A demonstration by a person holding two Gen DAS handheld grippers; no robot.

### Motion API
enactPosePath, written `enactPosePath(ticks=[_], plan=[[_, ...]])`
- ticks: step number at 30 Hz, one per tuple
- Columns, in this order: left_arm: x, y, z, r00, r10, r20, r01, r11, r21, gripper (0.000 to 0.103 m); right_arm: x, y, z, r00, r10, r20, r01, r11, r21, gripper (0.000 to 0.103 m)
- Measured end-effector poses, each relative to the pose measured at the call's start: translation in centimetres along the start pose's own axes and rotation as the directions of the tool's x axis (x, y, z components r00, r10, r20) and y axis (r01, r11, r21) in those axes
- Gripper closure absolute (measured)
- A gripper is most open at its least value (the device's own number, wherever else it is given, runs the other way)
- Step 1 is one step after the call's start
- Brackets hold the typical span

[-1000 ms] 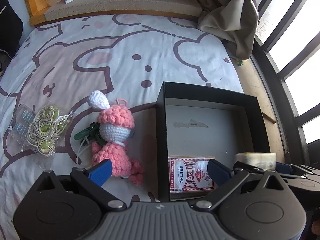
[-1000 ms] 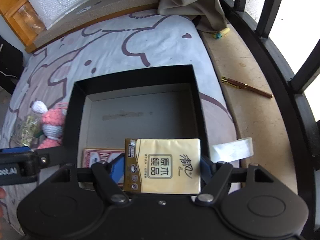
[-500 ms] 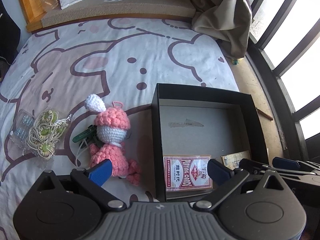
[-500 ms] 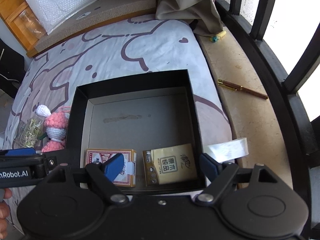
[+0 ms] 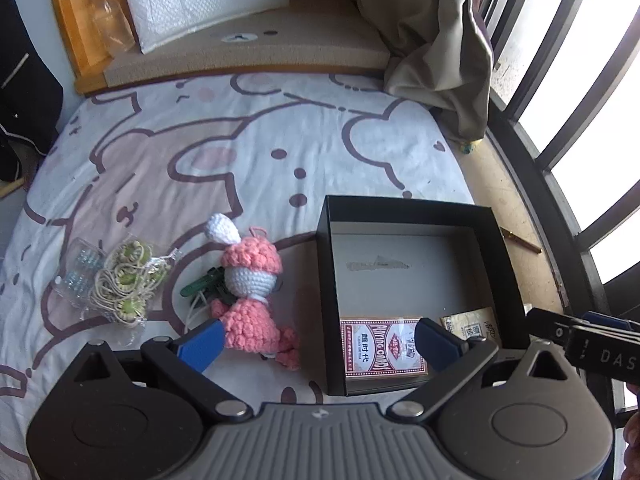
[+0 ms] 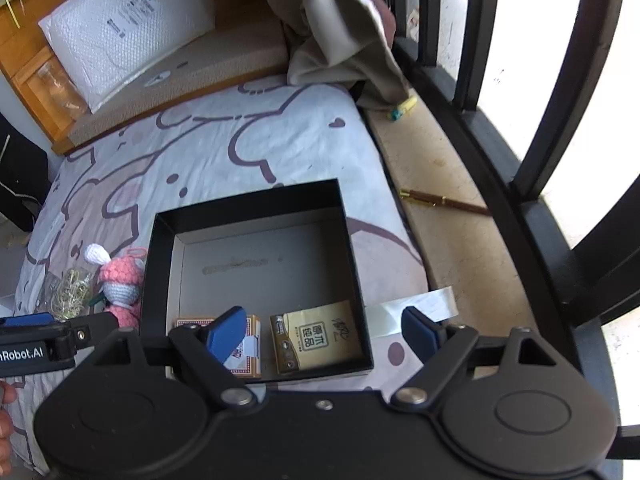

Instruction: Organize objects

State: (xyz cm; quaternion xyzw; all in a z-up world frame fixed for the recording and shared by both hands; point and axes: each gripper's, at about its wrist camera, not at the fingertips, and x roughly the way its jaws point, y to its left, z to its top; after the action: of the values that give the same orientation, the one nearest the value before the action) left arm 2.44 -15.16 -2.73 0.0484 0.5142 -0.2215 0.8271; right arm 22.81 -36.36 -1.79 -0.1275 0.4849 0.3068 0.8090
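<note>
Right hand-held gripper (image 6: 326, 330) just opening wide, empty above tissue pack (image 6: 316, 336); left hand-held gripper (image 5: 318, 338) wide open, empty.

Tissue pack (image 5: 472, 322) half hidden behind box wall (image 5: 502, 280); print unreadable.

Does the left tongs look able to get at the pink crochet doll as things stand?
Probably yes. The left tongs stand open and empty, and the pink crochet doll lies uncovered on the bedsheet, outside the black box, with one blue pad right beside it.
</note>
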Motion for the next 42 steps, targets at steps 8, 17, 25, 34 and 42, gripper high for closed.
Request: enactPosePath(ticks=[8,17,25,34,42], plan=[[-2.1,-0.1,-0.6,0.998,0.038,0.056,-0.036,0.999,-0.028,0.003,-2.7,-0.2,-0.5,0.997,-0.023,0.068,0.024,1.0,-0.012,0.009],[-3.9,-0.8,-1.1,0.992,0.057,0.115,-0.057,0.998,-0.006,0.003,-5.1,-0.9,-1.1,0.991,-0.04,0.131,0.042,0.999,-0.017,0.002],[-5.2,-1.2,-1.6,0.986,0.077,0.151,-0.072,0.997,-0.035,0.0,-6.8,-1.0,-1.8,0.984,-0.043,0.174,0.048,0.999,-0.026,0.0],[-6.4,-1.7,-2.2,0.978,0.091,0.187,-0.09,0.996,-0.011,0.0,-8.2,-1.3,-2.5,0.976,-0.065,0.207,0.071,0.997,-0.02,0.0],[-7.1,-1.7,-2.5,0.974,0.097,0.204,-0.096,0.995,-0.016,0.0,-9.0,-1.4,-3.0,0.971,-0.075,0.226,0.081,0.997,-0.016,0.0]])
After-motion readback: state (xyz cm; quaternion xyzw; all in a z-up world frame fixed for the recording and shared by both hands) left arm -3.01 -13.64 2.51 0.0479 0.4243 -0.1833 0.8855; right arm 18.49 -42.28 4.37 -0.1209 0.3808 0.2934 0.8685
